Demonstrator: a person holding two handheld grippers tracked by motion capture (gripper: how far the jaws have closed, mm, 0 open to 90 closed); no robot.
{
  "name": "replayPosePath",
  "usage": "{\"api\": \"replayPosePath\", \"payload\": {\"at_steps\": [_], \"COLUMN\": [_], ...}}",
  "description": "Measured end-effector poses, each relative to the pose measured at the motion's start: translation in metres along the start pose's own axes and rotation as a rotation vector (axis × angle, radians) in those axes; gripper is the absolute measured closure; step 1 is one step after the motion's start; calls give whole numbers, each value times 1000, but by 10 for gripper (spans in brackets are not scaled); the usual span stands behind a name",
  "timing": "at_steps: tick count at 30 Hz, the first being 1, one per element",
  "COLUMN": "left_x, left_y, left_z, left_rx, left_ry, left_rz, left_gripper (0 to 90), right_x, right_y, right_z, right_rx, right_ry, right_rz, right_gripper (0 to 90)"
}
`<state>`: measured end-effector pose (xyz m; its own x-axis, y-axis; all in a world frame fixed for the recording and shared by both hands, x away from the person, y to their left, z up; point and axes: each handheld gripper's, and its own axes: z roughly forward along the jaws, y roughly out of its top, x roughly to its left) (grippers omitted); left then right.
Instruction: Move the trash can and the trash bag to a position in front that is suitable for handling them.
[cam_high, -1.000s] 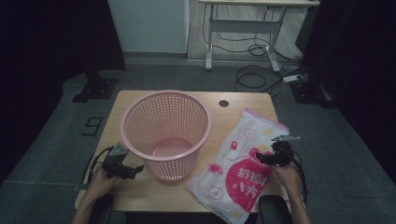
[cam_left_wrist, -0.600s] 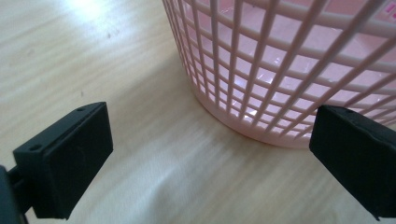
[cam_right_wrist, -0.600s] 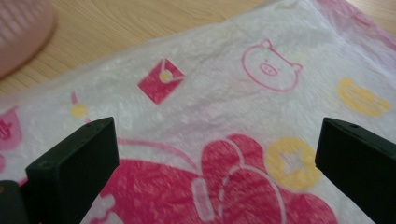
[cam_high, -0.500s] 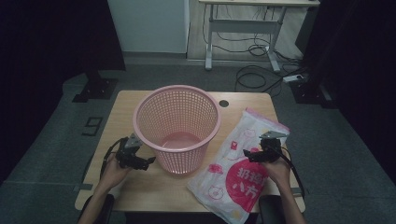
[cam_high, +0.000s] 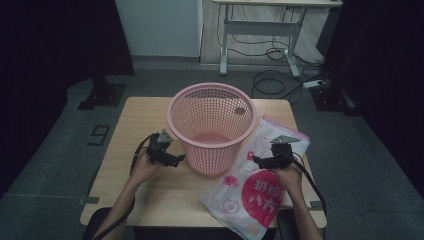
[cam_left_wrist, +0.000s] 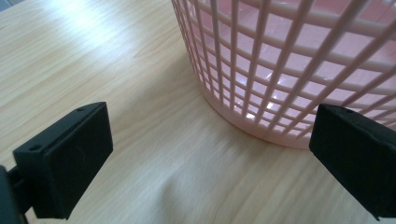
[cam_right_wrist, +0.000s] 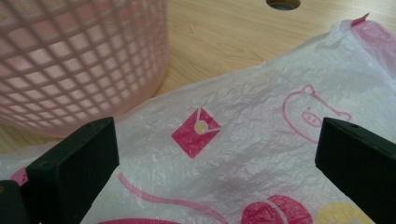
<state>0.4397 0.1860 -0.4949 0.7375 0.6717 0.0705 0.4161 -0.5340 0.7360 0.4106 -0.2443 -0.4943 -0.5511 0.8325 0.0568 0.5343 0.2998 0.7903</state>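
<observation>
One pink mesh basket (cam_high: 213, 127) stands upright near the middle of the wooden surface (cam_high: 135, 120). One white plastic bag (cam_high: 255, 192) printed in pink and red lies flat just to its right, its near end hanging over the front edge of the surface. The bag carries large red characters, too small and creased to read with certainty. In the right gripper view the bag (cam_right_wrist: 243, 140) shows one pink pig outline and one red envelope motif. There is one round hole in the surface (cam_right_wrist: 282, 3) beyond the bag.

The left hand-held gripper (cam_high: 172, 161) sits low at the basket's left side, its jaws spread wide with nothing between them, the basket wall (cam_left_wrist: 289, 70) just ahead. The right hand-held gripper (cam_high: 256, 160) hovers over the bag, jaws likewise wide apart and empty.
</observation>
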Motion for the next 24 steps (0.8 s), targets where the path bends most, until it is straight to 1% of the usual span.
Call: {"api": "replayPosePath", "payload": {"at_steps": [2,5,8,10,11,12,13,14,17,19,20,21,24], "left_x": [-1,0,2,4,5,5,6,7,9,10,10,11,12], "left_y": [0,-8,-23,-35,-41,-41,-52,-57,-69,-75,-75,-78,-81], "left_z": [0,-6,-14,-18,-19,-19,-21,-21,-22,-21,-21,-21,-19], "left_rx": [1,4,15,37,47,47,71,83,92,90,90,91,95], "left_ry": [-4,-3,15,25,30,30,41,44,41,37,37,36,35], "left_rz": [4,-8,-12,-20,-19,-19,-19,-17,-45,-64,-64,-71,-78], "left_gripper": [0,0,0,0,0,0,0,0,0,0,0,0,0], "right_x": [0,-2,-7,-9,-10,-10,-11,-12,-13,-14,-14,-15,-18], "right_y": [-1,-5,-12,-17,-20,-20,-26,-29,-37,-43,-43,-49,-59], "right_z": [0,-3,-1,2,4,4,6,8,12,14,14,15,16], "right_rx": [3,7,33,75,95,95,115,119,133,146,146,160,174], "right_ry": [-3,-12,-16,-13,-13,-13,-11,-5,6,10,10,6,4], "right_rz": [-13,-15,-14,-11,-21,-21,-28,-31,-35,-39,-39,-39,-45], "right_gripper": [0,0,0,0,0,0,0,0,0,0,0,0,0]}}
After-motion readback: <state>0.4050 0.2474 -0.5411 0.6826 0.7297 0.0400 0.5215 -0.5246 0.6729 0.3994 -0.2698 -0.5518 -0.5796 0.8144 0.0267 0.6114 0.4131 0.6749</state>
